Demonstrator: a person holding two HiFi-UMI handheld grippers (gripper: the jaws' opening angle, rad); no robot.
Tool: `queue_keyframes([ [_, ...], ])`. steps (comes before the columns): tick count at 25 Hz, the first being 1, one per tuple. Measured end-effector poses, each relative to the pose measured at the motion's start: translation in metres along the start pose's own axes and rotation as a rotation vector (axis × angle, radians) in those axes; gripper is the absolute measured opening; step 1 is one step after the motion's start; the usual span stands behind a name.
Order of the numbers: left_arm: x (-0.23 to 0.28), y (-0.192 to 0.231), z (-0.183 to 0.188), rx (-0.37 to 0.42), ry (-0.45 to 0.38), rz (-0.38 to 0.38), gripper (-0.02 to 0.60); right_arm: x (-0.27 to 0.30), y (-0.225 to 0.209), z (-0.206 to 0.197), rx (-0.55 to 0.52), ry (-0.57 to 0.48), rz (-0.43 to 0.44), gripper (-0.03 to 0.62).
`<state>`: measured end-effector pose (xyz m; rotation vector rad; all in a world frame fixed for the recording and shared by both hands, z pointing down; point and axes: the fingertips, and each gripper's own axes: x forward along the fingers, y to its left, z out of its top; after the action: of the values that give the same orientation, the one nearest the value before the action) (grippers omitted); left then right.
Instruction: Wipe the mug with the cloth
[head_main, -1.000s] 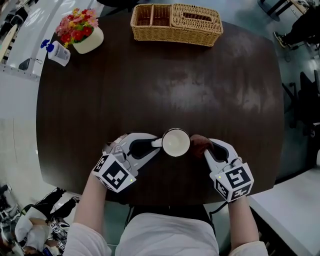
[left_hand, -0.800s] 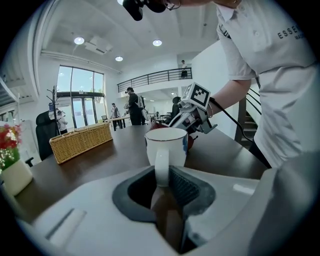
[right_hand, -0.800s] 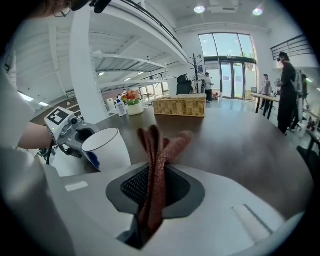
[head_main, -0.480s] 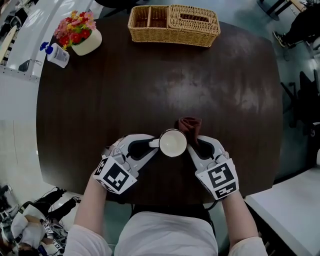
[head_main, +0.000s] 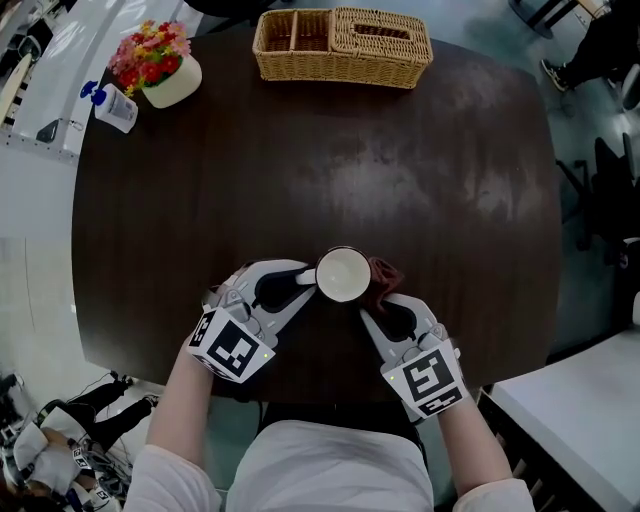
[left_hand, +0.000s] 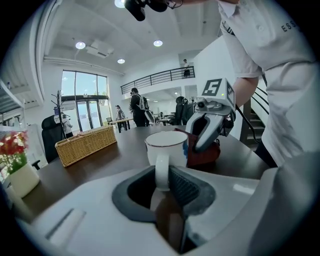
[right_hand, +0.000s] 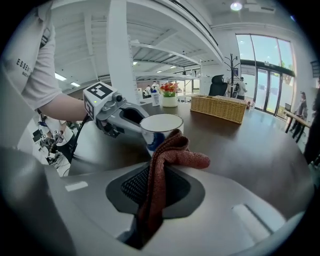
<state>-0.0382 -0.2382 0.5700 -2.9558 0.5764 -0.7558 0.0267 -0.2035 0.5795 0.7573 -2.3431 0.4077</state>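
A white mug (head_main: 342, 274) stands upright on the dark table near its front edge. My left gripper (head_main: 300, 280) is shut on the mug's handle (left_hand: 162, 170), coming in from the left. My right gripper (head_main: 378, 294) is shut on a dark red cloth (head_main: 385, 277), which presses against the mug's right side. In the right gripper view the cloth (right_hand: 165, 165) hangs between the jaws and bunches against the mug (right_hand: 161, 131). From the left gripper view, the cloth (left_hand: 206, 152) shows behind the mug (left_hand: 167, 146).
A wicker basket (head_main: 342, 46) sits at the table's far edge. At the far left corner stand a flower pot (head_main: 162, 72) and a small bottle (head_main: 112, 105). The dark table (head_main: 330, 170) stretches between them and the mug.
My right gripper has drawn back toward me, bringing the cloth from behind the mug round to its right side. The left gripper and mug have barely moved.
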Motion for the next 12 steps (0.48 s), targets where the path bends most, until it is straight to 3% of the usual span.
queue_keyframes([
  [6, 0.0, 0.0, 0.0, 0.032, -0.002, -0.017, 0.078, -0.008, 0.026, -0.01, -0.003, 0.007, 0.069, 0.08],
  [12, 0.003, 0.001, 0.002, 0.071, 0.003, -0.093, 0.078, -0.022, -0.033, -0.008, -0.051, 0.039, 0.012, 0.08],
])
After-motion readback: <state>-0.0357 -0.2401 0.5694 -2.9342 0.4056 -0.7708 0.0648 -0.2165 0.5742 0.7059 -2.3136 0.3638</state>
